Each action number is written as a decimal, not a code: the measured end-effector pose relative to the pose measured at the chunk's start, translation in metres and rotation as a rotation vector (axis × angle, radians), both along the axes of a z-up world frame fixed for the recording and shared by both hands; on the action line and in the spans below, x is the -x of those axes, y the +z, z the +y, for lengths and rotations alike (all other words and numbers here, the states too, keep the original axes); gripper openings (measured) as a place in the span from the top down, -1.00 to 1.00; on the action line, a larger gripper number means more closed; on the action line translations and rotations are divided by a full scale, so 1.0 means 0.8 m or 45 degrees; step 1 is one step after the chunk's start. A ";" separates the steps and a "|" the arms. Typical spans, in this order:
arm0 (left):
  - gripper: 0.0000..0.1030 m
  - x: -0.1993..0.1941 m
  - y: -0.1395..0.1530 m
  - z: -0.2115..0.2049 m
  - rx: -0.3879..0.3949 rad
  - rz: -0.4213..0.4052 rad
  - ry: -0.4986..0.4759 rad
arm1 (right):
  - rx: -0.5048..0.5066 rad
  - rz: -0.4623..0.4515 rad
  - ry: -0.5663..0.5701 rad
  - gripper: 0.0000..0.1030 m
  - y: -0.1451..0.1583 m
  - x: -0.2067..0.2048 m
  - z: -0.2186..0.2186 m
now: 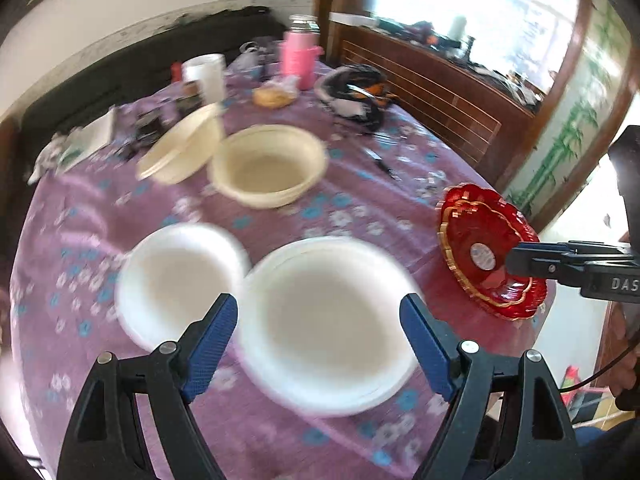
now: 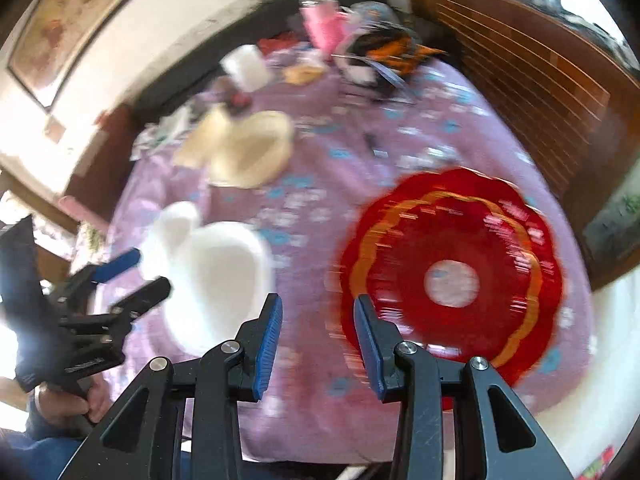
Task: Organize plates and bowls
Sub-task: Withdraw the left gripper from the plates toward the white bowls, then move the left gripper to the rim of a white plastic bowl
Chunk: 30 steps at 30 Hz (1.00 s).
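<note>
Two white bowls sit side by side near the front of the purple flowered tablecloth: a large one [image 1: 328, 320] and a smaller one [image 1: 180, 280] to its left. My left gripper [image 1: 320, 304] hangs above the large bowl, open wide, and its blue pads touch nothing. Behind them stand a cream bowl [image 1: 268, 164] and a tilted cream dish [image 1: 180, 148]. A red scalloped plate with a gold ring [image 2: 400, 240] lies at the table's right edge. My right gripper [image 2: 319, 300] is open just left of the plate, with only cloth between its fingers. The right wrist view also takes in the left gripper [image 2: 136, 276] by the white bowls [image 2: 216, 272].
The far half of the table holds a pink flask [image 1: 298, 56], a white cup [image 1: 206, 74], a bread roll [image 1: 274, 96], a dark bag [image 1: 352, 92] and small clutter. A wooden bench back [image 1: 440, 96] runs along the right side. The red plate [image 1: 488, 256] lies close to the table edge.
</note>
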<state>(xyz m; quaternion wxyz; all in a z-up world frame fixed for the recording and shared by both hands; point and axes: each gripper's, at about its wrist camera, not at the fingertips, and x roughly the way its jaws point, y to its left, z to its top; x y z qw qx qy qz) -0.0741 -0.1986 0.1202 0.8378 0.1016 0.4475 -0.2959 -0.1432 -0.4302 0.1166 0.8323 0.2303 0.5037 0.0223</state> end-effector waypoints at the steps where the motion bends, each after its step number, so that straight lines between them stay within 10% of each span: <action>1: -0.61 -0.003 0.000 0.017 0.004 0.002 0.029 | -0.008 -0.019 0.019 0.21 0.004 -0.005 0.013; 13: -0.61 -0.023 -0.003 0.168 0.027 0.023 0.455 | -0.104 -0.134 0.232 0.21 0.031 -0.065 0.095; 30: -0.62 -0.046 -0.034 0.213 0.011 0.163 0.536 | -0.049 -0.078 0.309 -0.12 0.028 -0.128 0.145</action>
